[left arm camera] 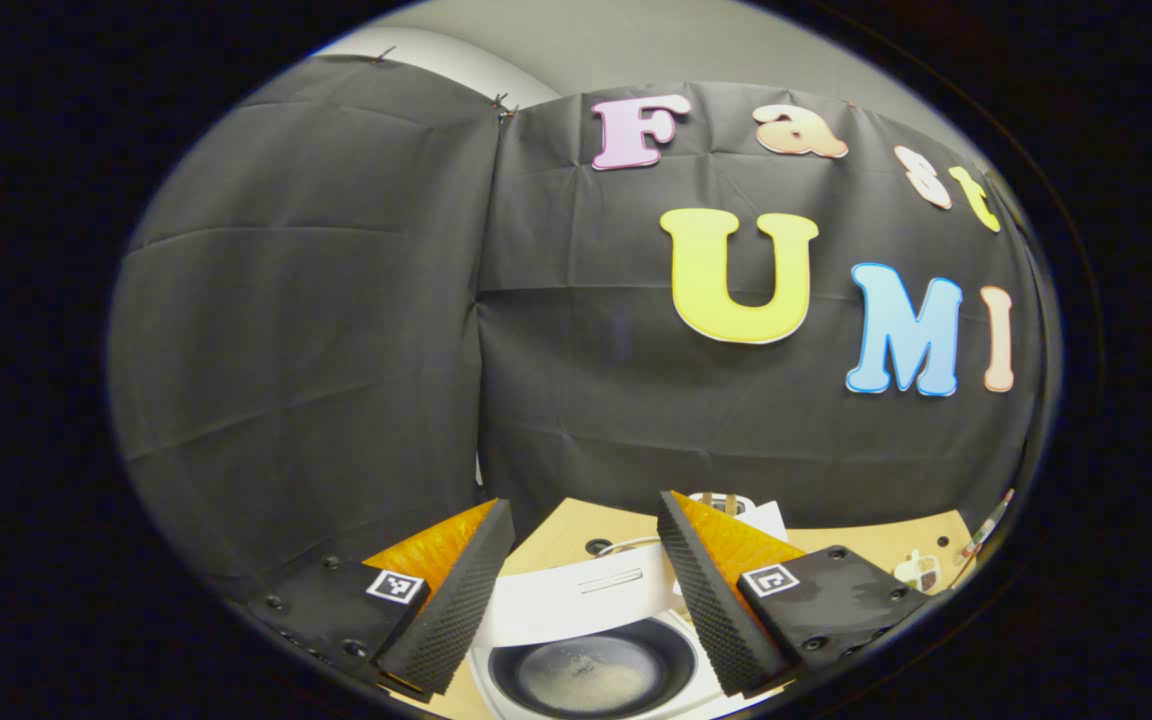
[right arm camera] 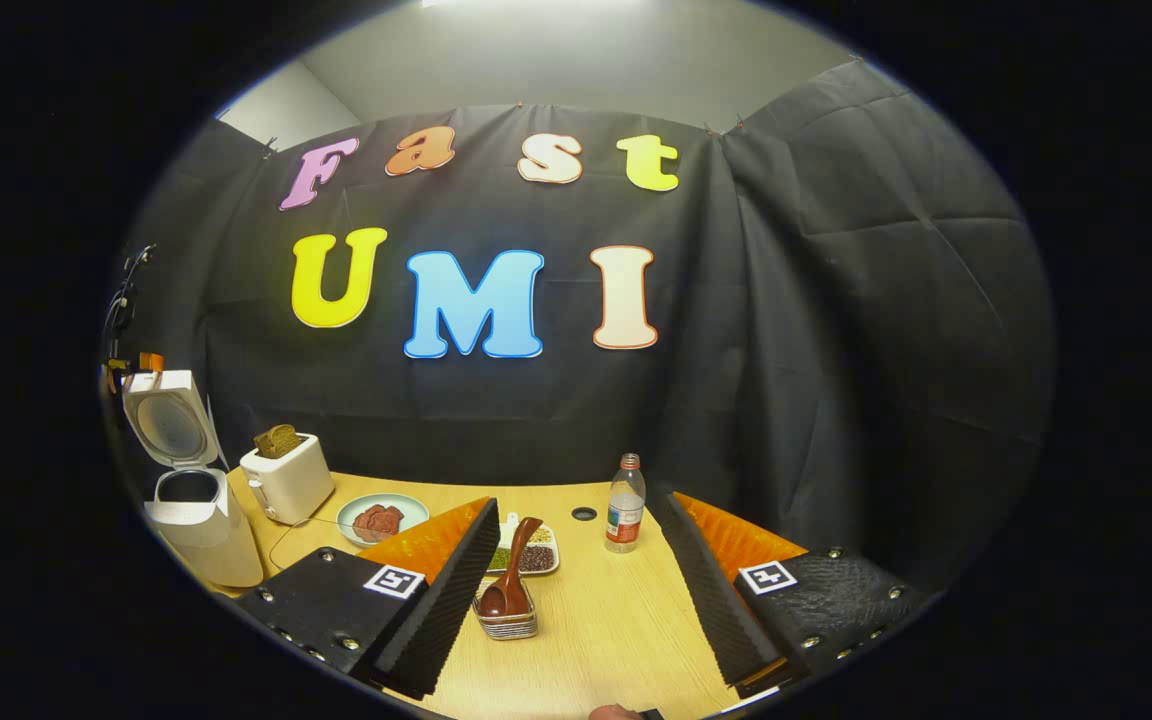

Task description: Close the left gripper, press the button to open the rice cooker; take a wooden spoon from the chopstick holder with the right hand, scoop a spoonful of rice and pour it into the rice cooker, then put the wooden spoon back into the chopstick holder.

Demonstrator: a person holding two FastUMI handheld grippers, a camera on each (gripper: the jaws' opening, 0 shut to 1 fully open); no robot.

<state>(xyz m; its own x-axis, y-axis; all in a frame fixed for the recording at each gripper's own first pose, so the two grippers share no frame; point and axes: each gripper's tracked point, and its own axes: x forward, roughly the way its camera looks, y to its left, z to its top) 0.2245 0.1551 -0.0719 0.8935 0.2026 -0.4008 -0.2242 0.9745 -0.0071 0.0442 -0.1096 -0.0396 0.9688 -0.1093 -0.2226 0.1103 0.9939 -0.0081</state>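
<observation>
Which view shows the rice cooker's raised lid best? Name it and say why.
The right gripper view: the rice cooker stands whole at the table's left, its lid tipped up and open. The left gripper view looks down into the pot between the jaws, with the lid's flat surface foreshortened behind it.

Hiding much of the rice cooker [left arm camera: 596,640] behind the left gripper's fingers [left arm camera: 456,600] in the left gripper view, with its pot cut by the lower edge; pale contents in the pot blurring beyond telling. Covering part of the divided dish [right arm camera: 534,552] behind the wooden spoon [right arm camera: 508,585] and a finger [right arm camera: 441,590] in the right gripper view. Burying the spoon's bowl end in the chopstick holder [right arm camera: 508,622]. Showing small table items [left arm camera: 921,572] too tiny to identify. Cropping something at the bottom edge [right arm camera: 616,712], unidentifiable.
</observation>
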